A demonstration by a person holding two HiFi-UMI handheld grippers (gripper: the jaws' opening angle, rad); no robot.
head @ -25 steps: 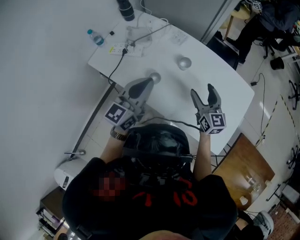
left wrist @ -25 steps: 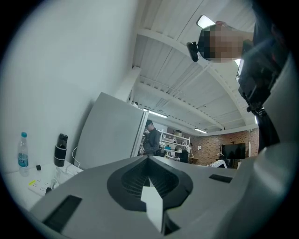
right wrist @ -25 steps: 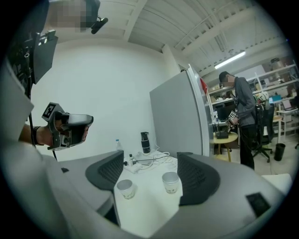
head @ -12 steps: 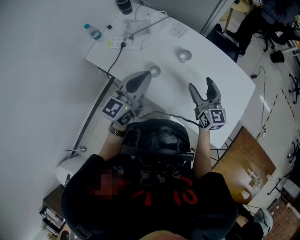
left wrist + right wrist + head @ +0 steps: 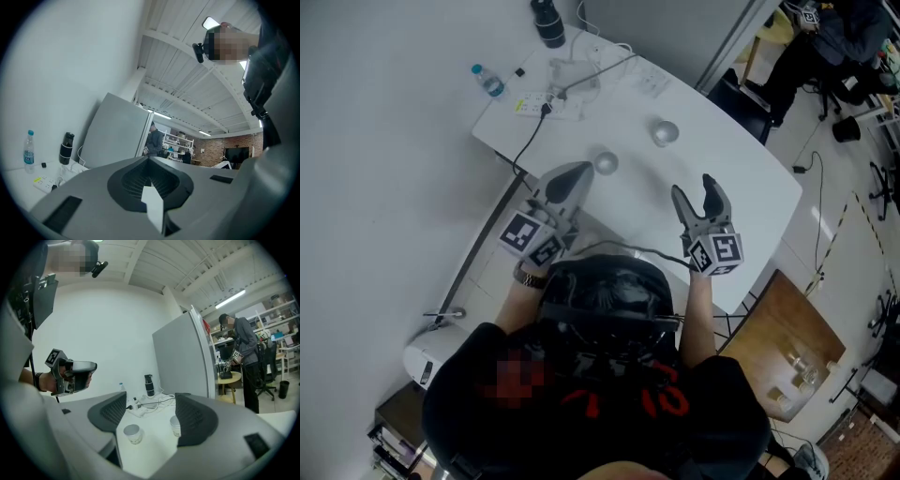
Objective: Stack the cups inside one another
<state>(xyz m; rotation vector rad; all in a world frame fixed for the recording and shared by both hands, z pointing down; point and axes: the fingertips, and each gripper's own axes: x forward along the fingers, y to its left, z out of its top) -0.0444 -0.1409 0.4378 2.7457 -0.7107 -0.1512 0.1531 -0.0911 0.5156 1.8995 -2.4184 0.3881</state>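
Paper cups by the look, light and crushable, so I'd pinch gently at the rim. Near cup (image 5: pixel 605 162) sits by the counter's (image 5: pixel 741 187) near edge, far cup (image 5: pixel 665 133) mid-counter. Left gripper (image 5: pixel 578 172) jaws pressed together; right gripper (image 5: pixel 694 190) jaws spread, just been closing a bit, nothing between them.

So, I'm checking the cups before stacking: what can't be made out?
Right gripper view: right cup half hidden behind a jaw of the right gripper.
Head view: left cup too small to see inside.
Left gripper view: neither cup shows; left gripper body fills the lower frame.
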